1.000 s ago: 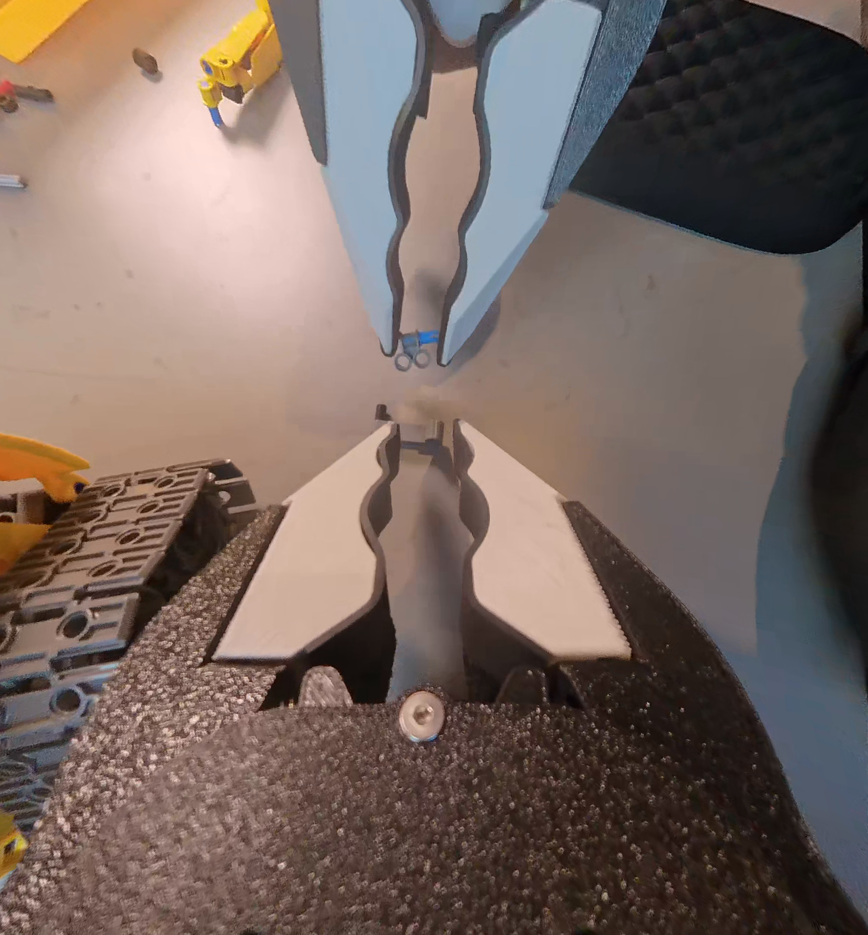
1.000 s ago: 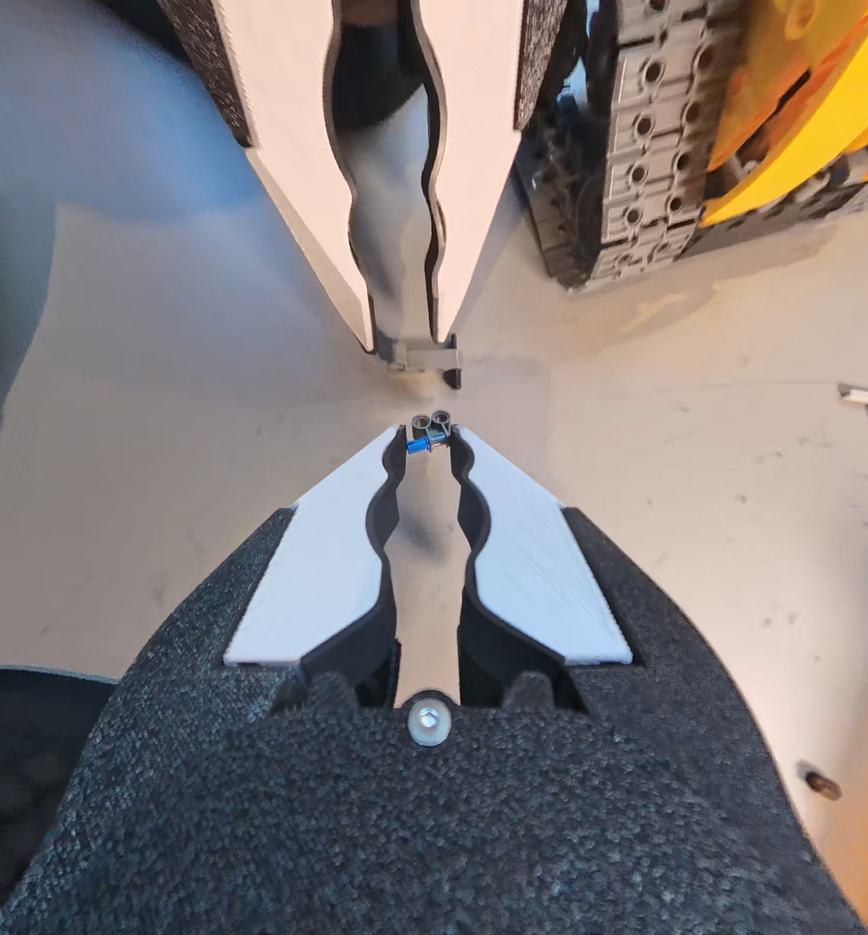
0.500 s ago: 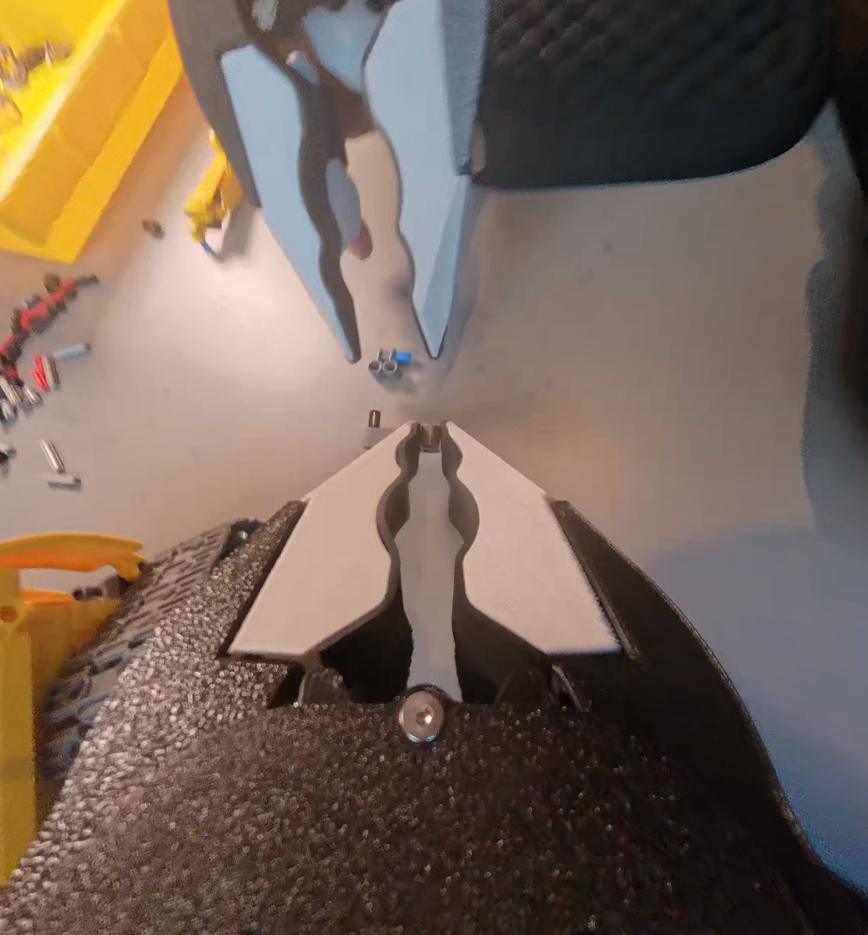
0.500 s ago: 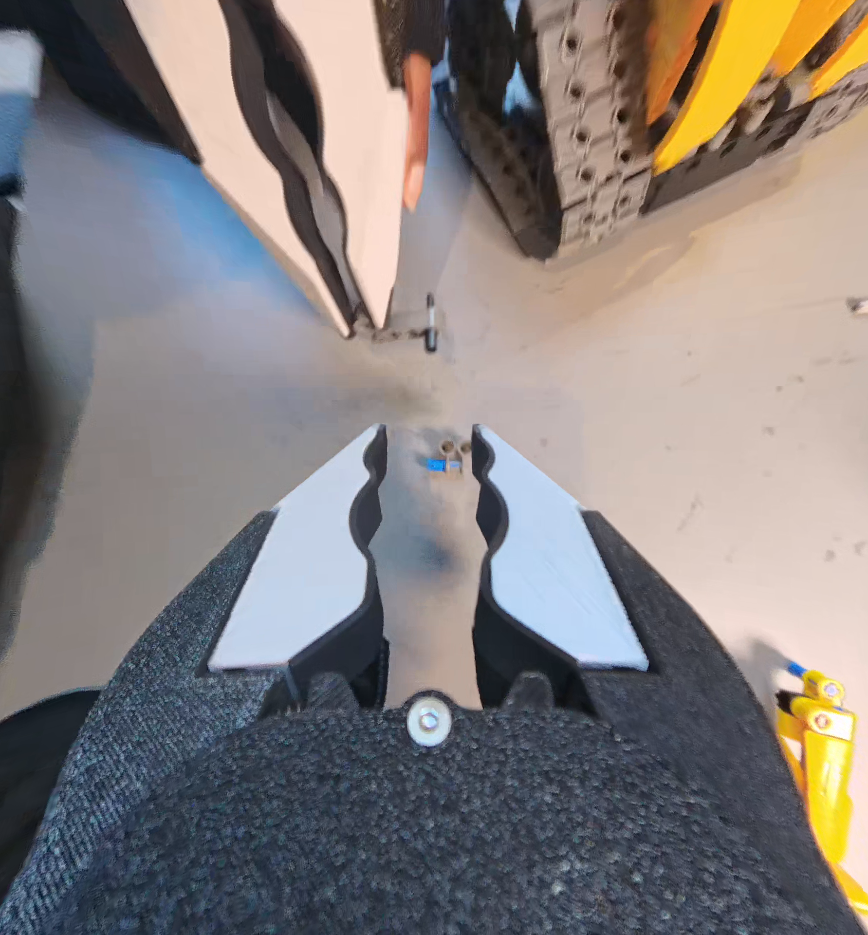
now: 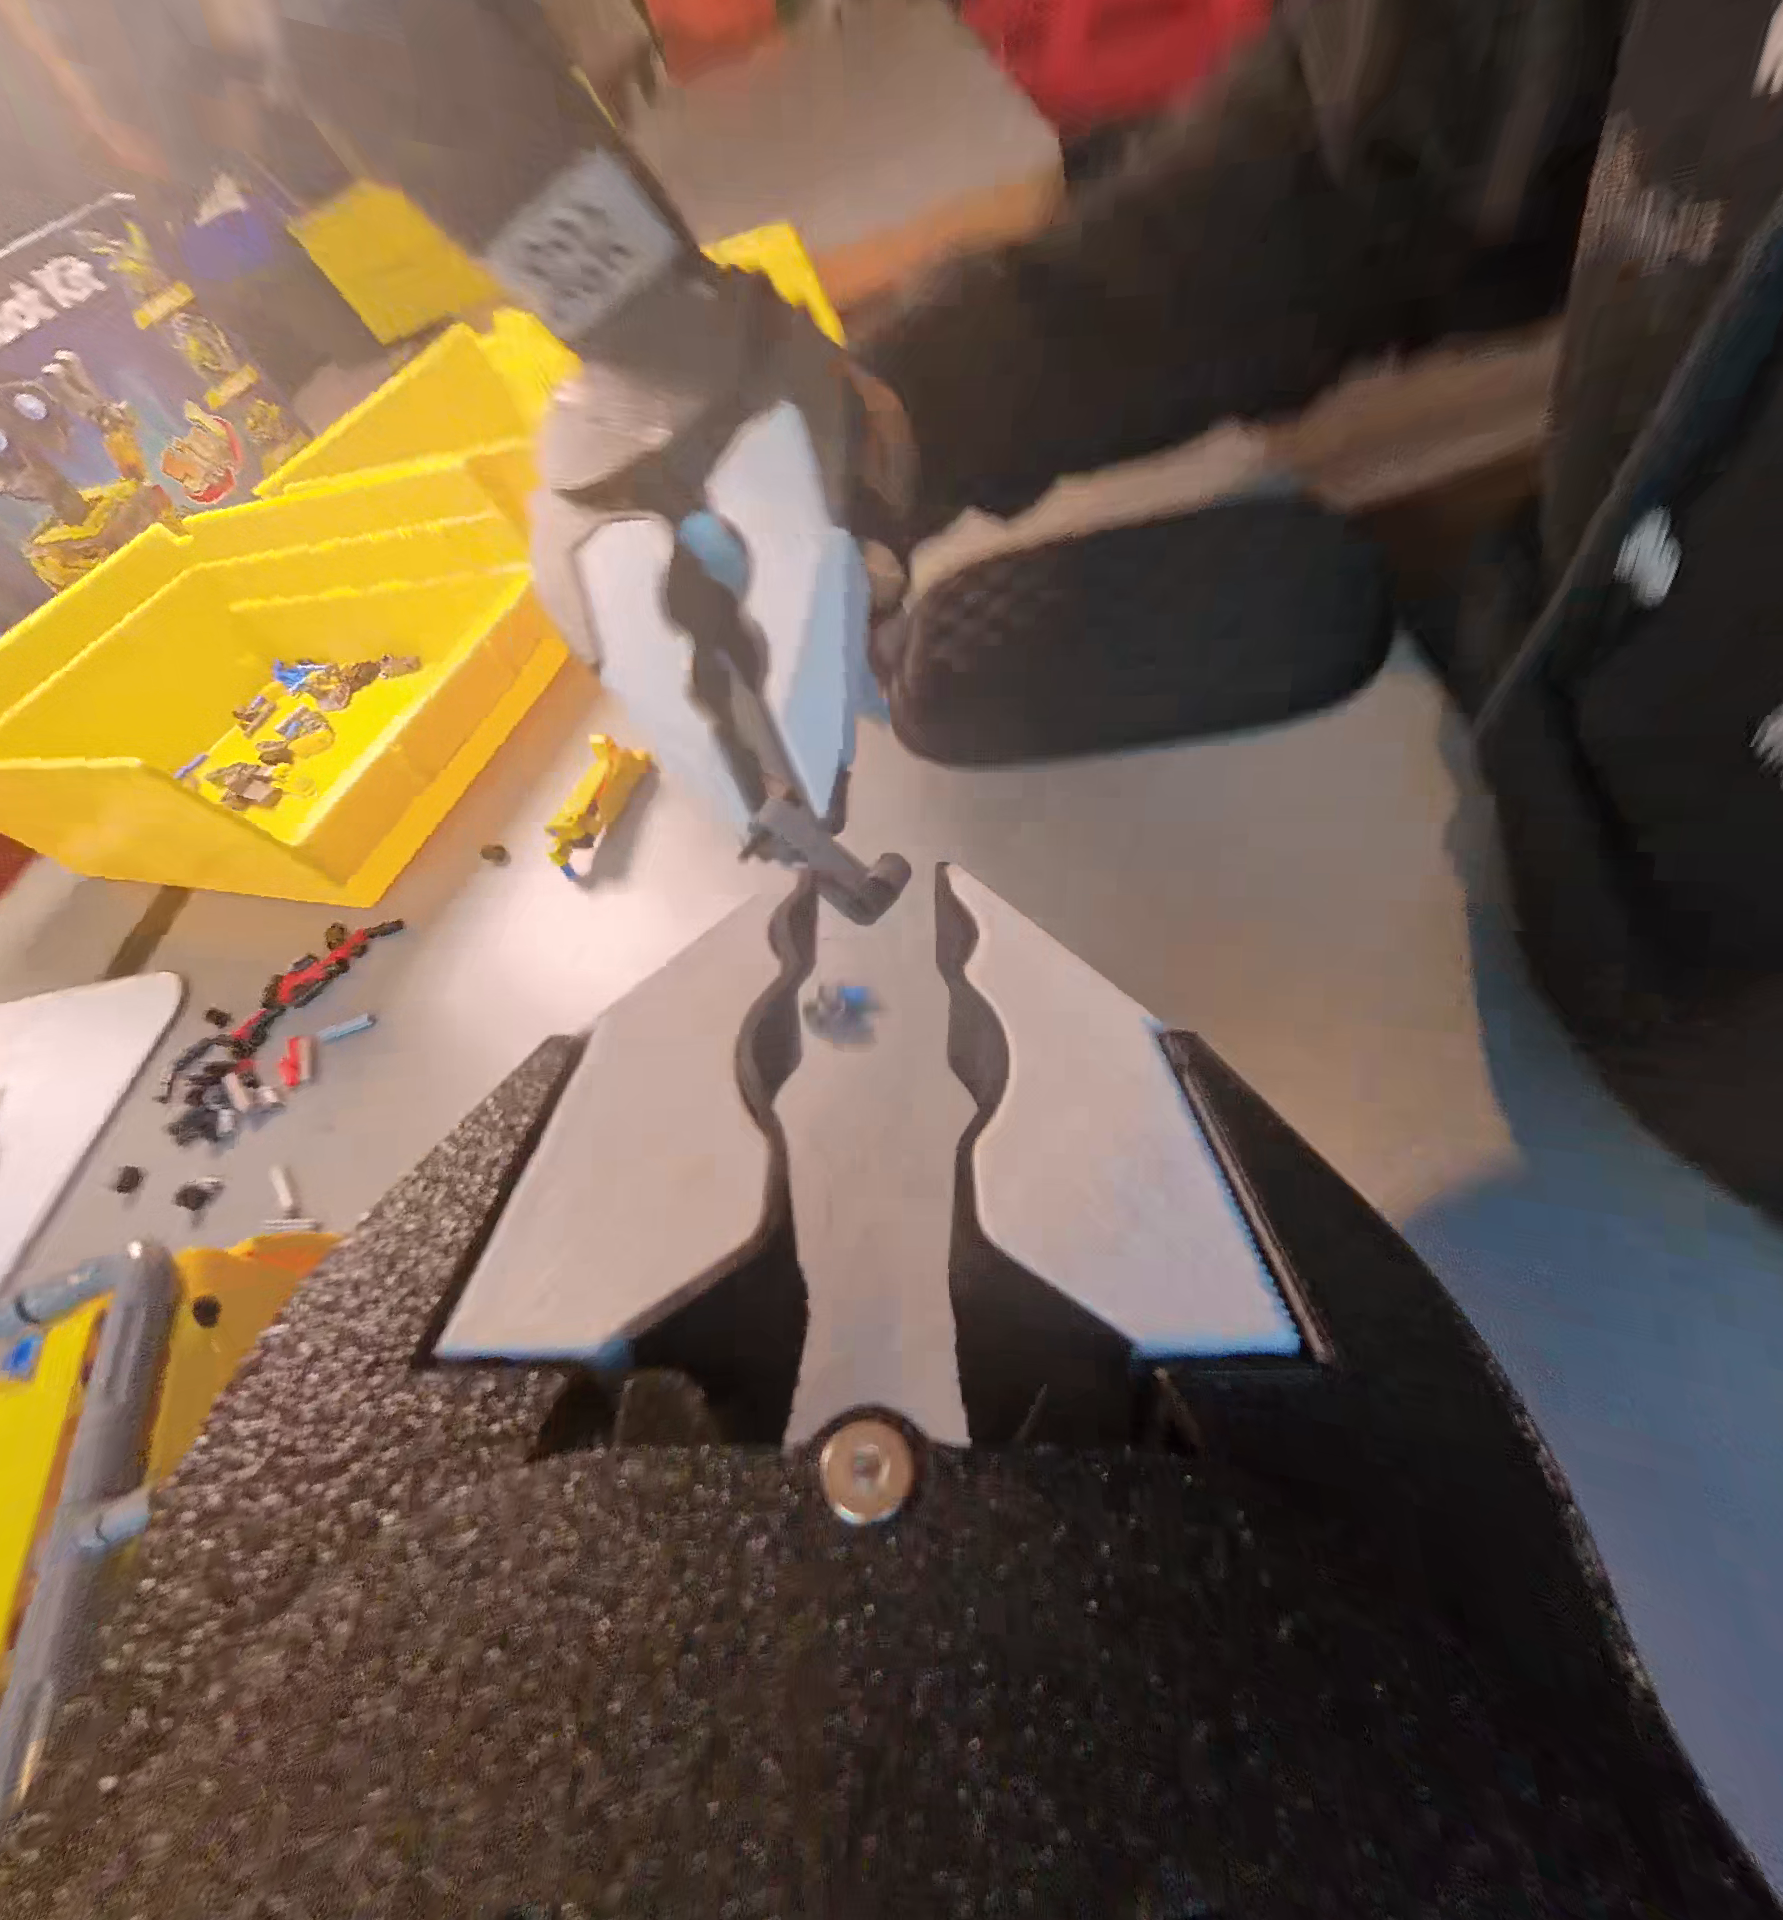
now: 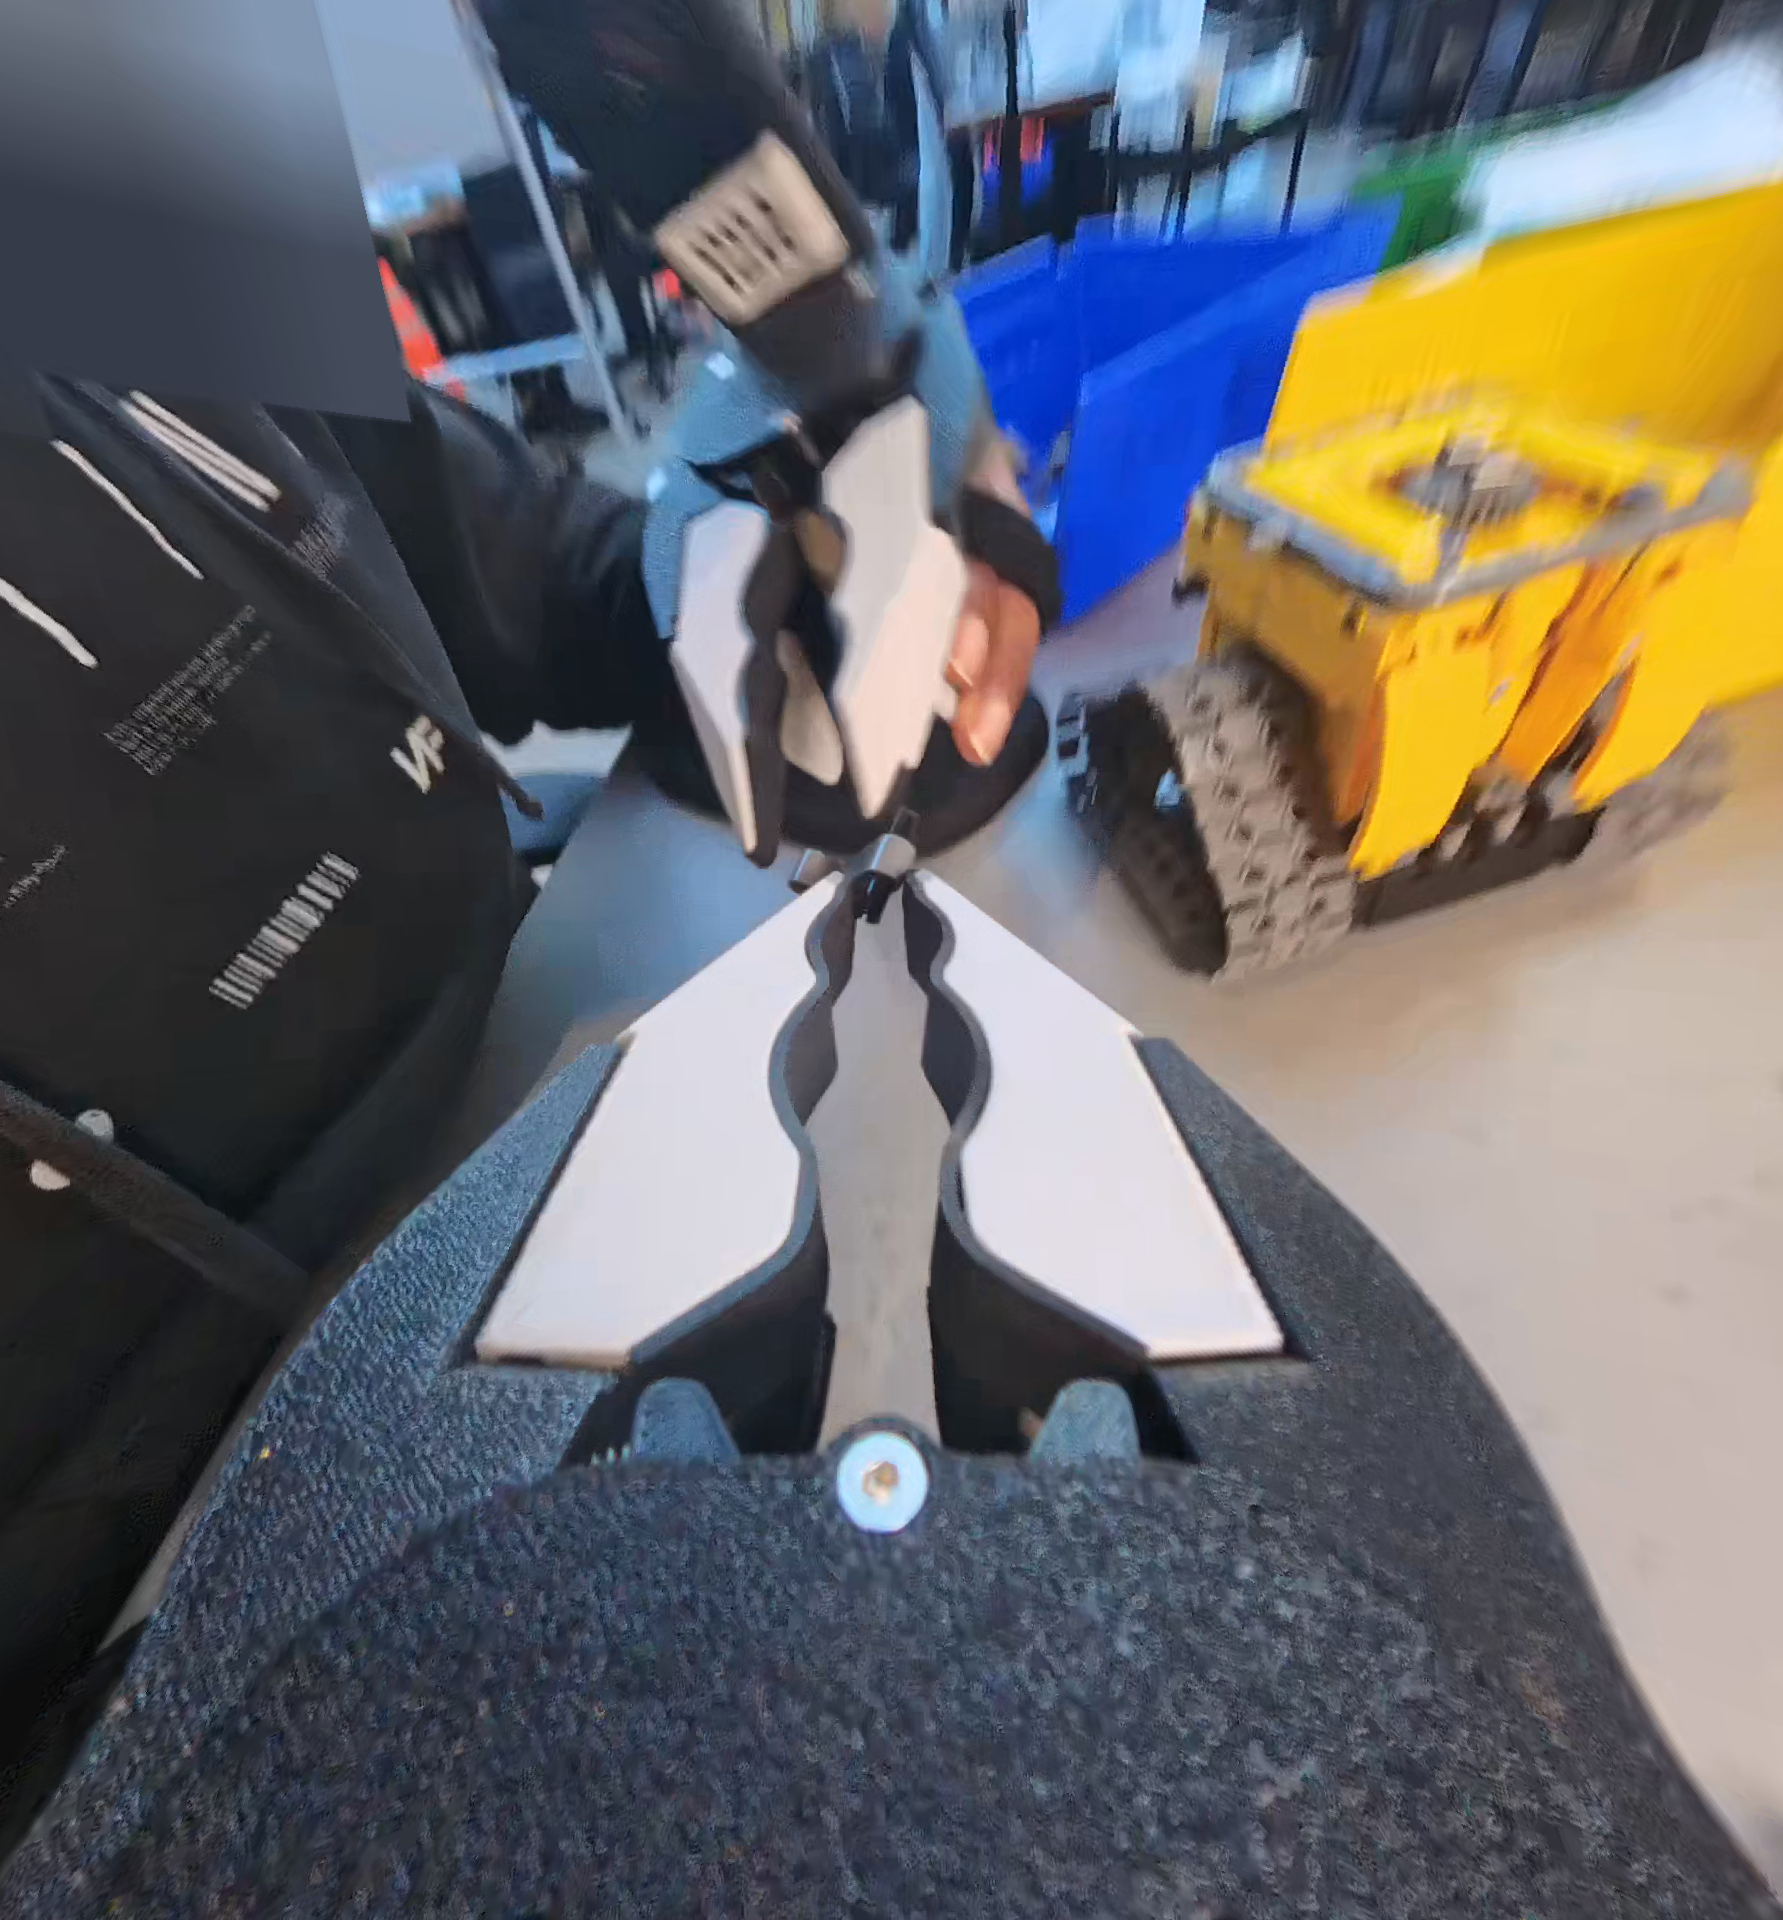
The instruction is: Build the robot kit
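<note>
My right gripper (image 6: 876, 881) is shut on a small grey axle piece with a black end (image 6: 887, 857), held above the table. In the left wrist view the right gripper (image 5: 793, 821) reaches in from above with that piece (image 5: 835, 862) at its tips. My left gripper (image 5: 874, 885) is open and empty, its tips on either side of the piece's dark end. It also shows in the right wrist view (image 6: 819, 831), held by a hand. A small blue and grey connector (image 5: 843, 1010) lies on the table between my left fingers. Both views are blurred.
A yellow parts bin (image 5: 139, 790), a printed box (image 5: 66, 416), scattered small parts (image 5: 253, 1039) and a small yellow assembly (image 5: 596, 795) lie to the left. A black pad (image 5: 1126, 644) lies ahead. A yellow tracked model (image 6: 1438, 644) stands on the right. A person in black (image 6: 191, 779) sits close. My two grippers' fingertips are within a few centimetres of each other.
The right gripper dropped the blue connector on the table and then shut on the grey axle piece. The left gripper let that piece go and opened. Both grippers tilted up.
</note>
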Action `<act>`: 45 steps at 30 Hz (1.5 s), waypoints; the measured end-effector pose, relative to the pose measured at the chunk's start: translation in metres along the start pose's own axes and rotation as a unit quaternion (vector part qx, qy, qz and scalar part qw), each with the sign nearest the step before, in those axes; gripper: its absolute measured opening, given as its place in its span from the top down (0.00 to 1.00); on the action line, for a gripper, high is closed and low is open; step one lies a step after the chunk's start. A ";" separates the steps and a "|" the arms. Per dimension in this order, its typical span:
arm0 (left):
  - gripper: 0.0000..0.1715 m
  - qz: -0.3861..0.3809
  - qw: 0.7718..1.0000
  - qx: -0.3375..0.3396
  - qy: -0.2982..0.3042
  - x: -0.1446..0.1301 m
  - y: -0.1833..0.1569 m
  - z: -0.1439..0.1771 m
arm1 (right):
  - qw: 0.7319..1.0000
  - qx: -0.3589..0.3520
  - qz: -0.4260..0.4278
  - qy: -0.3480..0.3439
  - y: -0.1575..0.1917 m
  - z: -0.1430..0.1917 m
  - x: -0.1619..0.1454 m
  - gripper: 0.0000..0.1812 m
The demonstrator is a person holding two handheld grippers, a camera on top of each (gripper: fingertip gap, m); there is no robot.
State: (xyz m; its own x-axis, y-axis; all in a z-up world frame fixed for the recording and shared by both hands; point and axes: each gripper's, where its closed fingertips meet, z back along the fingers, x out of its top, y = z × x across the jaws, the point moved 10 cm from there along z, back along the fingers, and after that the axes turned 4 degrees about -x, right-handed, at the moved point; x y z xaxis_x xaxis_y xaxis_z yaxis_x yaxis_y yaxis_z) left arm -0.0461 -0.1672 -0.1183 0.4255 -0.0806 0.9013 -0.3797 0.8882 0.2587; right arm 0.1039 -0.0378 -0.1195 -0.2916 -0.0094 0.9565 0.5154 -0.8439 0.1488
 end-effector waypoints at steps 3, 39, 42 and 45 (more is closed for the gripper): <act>0.78 0.145 0.982 -0.031 -0.113 0.006 0.017 0.013 | 0.992 -0.024 0.052 -0.113 0.010 0.012 0.009 0.95; 0.88 0.134 0.964 -0.024 0.229 -0.048 0.002 -0.040 | 0.956 -0.064 0.127 0.257 -0.002 -0.038 -0.040 0.96; 0.89 0.131 0.962 -0.024 0.237 -0.049 0.001 -0.041 | 0.955 -0.067 0.132 0.257 -0.001 -0.039 -0.040 0.96; 0.89 0.131 0.962 -0.028 0.236 -0.049 0.001 -0.041 | 0.955 -0.065 0.129 0.258 -0.002 -0.039 -0.041 0.96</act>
State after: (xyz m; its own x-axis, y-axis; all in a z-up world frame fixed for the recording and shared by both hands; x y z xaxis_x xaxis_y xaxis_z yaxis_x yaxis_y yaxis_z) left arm -0.0337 -0.1443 -0.1768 0.6526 0.3518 0.6711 -0.4853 0.8742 0.0136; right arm 0.0834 -0.0568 -0.1684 -0.5443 -0.4608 0.7010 0.5296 -0.8368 -0.1389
